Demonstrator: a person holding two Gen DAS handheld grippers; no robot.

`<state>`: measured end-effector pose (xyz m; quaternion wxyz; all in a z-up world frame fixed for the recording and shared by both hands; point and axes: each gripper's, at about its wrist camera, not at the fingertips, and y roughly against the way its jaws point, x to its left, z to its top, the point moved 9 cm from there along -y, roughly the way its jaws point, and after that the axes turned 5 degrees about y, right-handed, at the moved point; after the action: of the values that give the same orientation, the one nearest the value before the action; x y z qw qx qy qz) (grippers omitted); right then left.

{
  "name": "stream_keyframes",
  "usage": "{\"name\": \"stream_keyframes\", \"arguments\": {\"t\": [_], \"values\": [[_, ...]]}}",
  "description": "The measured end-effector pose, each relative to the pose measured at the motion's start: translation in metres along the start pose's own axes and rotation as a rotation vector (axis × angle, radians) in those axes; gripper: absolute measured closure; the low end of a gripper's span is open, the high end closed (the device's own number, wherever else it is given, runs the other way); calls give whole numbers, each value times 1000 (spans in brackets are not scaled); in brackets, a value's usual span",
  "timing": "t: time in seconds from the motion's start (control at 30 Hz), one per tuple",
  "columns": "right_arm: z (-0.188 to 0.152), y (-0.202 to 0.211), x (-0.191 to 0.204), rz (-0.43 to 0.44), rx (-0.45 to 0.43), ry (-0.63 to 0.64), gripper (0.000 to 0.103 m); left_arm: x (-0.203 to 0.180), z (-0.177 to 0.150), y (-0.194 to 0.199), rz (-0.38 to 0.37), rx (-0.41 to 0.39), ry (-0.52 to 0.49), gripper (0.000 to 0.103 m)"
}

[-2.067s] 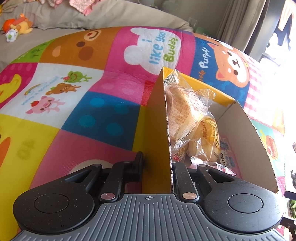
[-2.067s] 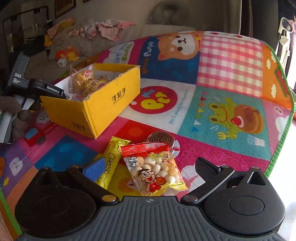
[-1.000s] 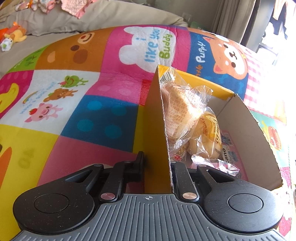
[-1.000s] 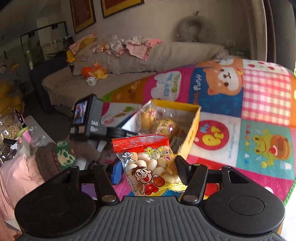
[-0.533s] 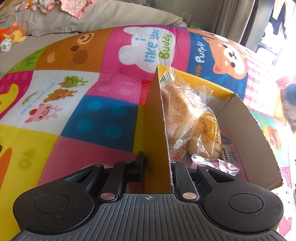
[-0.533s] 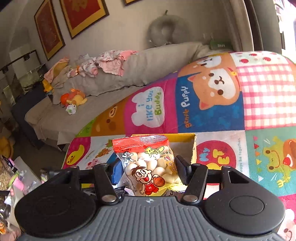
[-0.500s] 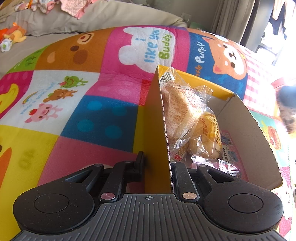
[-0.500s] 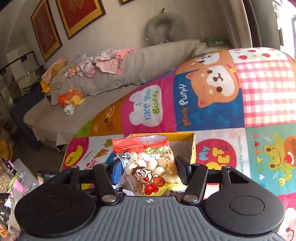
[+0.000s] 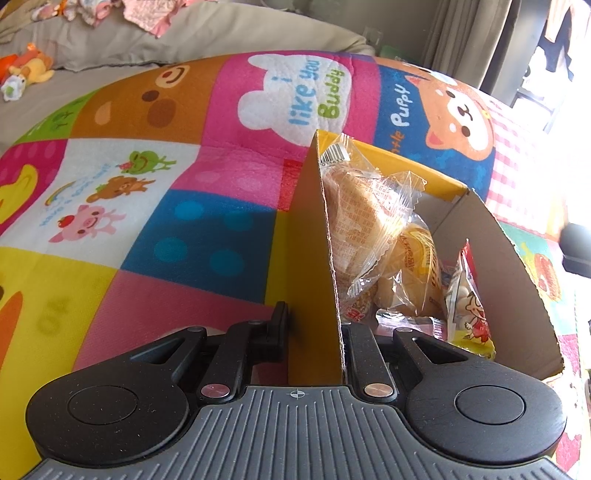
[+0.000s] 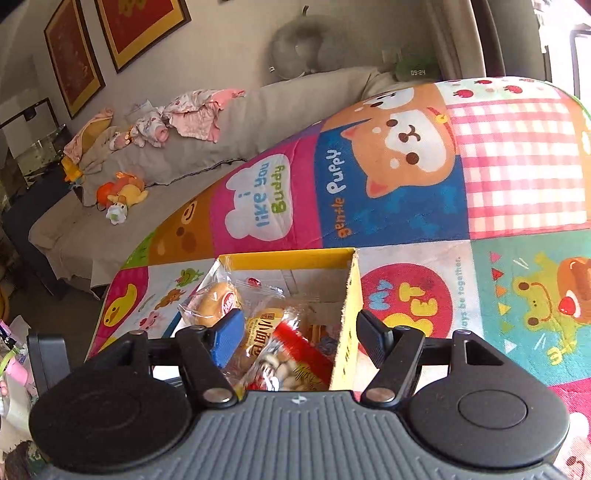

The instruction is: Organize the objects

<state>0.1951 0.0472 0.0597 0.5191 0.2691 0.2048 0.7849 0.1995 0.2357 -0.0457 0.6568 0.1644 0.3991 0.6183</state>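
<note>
L claw (image 9: 314, 332) is pinching the near wall of the yellow box (image 9: 310, 258), one finger outside at abt 9 o'clock of the wall, the other inside; pressed tight on the cardboard. Inside the box, just past that wall, a clear-wrapped bun (image 9: 365, 218) leans against the wall at 12 o'clock. Behind it a 2nd bun pack (image 9: 421, 258) w/ orange print. At 3 o'clock of those, the snack bag (image 9: 469, 295) w/ red top and cartoon kid stands on edge against the box's brown inner side.

R claw (image 10: 297, 338) hangs over the box's near corner, jaws spreading. The pads don't touch the bag. Blue-padded finger (image 10: 227, 338) sits at 9 o'clock, over the buns; black finger (image 10: 371, 341) at 3 o'clock, outside the box wall (image 10: 351, 314). The snack bag (image 10: 291, 354) lies loose below and between them, tilted, red top toward 1 o'clock, resting on other packs in the box. A bun (image 10: 218, 299) w/ red logo sits at 11 o'clock of it.

The box rests on a patchwork play mat (image 10: 517, 184) w/ puppy, frog and cloud panels. Beyond the mat at 11 o'clock, a grey sofa (image 10: 258, 122) w/ pink clothes (image 10: 192, 118) and an orange plush toy (image 10: 120, 194). Framed pics (image 10: 140, 29) on the wall behind.
</note>
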Motion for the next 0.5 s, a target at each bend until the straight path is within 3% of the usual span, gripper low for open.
{"name": "stream_keyframes", "arguments": {"t": [0.5], "values": [[-79,67,-80,-199,28,44,26,0,0,-1,7,3,-2,86]]}}
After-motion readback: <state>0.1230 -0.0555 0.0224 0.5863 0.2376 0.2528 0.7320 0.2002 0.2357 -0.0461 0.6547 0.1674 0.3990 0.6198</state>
